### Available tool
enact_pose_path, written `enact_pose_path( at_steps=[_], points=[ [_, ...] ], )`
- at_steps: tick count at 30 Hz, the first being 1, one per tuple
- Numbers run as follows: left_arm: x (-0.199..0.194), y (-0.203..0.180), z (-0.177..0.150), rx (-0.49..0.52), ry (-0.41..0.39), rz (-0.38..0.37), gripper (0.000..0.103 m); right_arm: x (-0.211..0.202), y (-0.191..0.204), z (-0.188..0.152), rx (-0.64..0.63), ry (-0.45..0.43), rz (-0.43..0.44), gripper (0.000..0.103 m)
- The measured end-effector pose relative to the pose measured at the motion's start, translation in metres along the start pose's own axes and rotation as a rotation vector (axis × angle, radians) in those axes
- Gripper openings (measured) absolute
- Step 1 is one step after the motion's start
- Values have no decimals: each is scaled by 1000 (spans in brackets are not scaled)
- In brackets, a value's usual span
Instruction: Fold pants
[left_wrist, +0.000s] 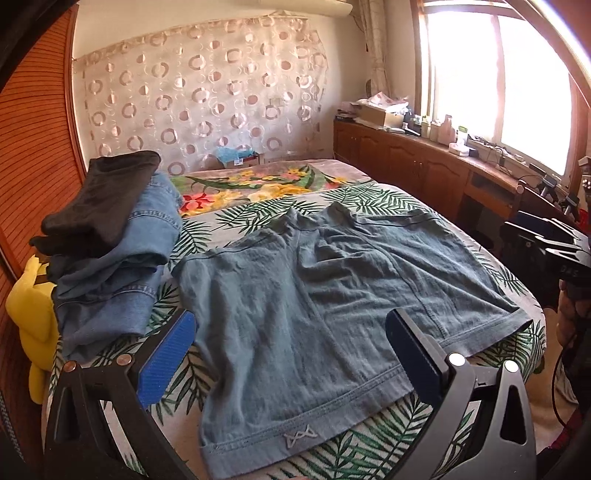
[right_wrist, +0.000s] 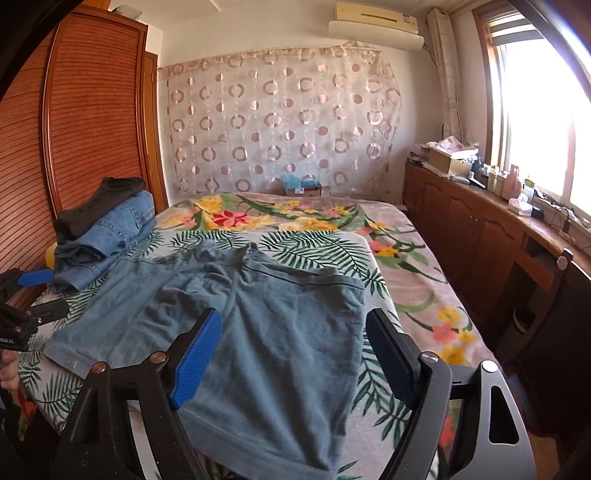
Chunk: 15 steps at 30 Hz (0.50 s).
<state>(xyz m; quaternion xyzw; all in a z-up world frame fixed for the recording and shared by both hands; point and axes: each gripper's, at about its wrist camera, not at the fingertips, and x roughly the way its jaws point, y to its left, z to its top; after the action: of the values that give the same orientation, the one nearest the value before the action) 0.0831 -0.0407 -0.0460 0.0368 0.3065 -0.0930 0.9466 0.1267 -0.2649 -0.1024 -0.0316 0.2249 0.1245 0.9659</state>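
Blue-grey shorts (left_wrist: 332, 295) lay spread flat on leaf-print sheet (left_wrist: 369, 195), hems nearest cameras, waistband far.
Left gripper (left_wrist: 291, 354) over left leg hem, jaws apart, nothing between pads.
Right gripper (right_wrist: 295, 350) over right leg, jaws apart, empty.
Best next: pinch both layers at hem edges, lift evenly, avoid snagging sheet.
Folded jeans pile (left_wrist: 118, 251) beside; keep clear.

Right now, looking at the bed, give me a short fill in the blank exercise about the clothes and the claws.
1. The shorts lie spread flat on a sheet printed with green ____.
2. In the pile, the black garment lies on top of folded ____.
3. Both the left claw and the right claw are ____, gripping nothing.

Missing words: leaves; jeans; open
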Motion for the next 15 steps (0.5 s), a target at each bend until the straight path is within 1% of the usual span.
enact_pose_path(
  at_steps=[2,6,10,12,13,15],
  points=[
    [3,-2,3,3,2,-11,103,5,-2,5,-6,20,4,73],
    [7,-5,7,12,6,-22,103,17,-9,12,-8,61,15,66],
    [11,-8,10,17,12,-29,103,34,-22,20,-5,107,6,59],
    [14,-8,11,18,16,-30,103,42,-27,24,-4,137,10,55],
    [14,-7,11,17,18,-33,103,48,-30,26,-1,155,10,50],
    [16,-8,10,12,24,-42,103,57,-36,28,11,187,13,47]
  ],
)
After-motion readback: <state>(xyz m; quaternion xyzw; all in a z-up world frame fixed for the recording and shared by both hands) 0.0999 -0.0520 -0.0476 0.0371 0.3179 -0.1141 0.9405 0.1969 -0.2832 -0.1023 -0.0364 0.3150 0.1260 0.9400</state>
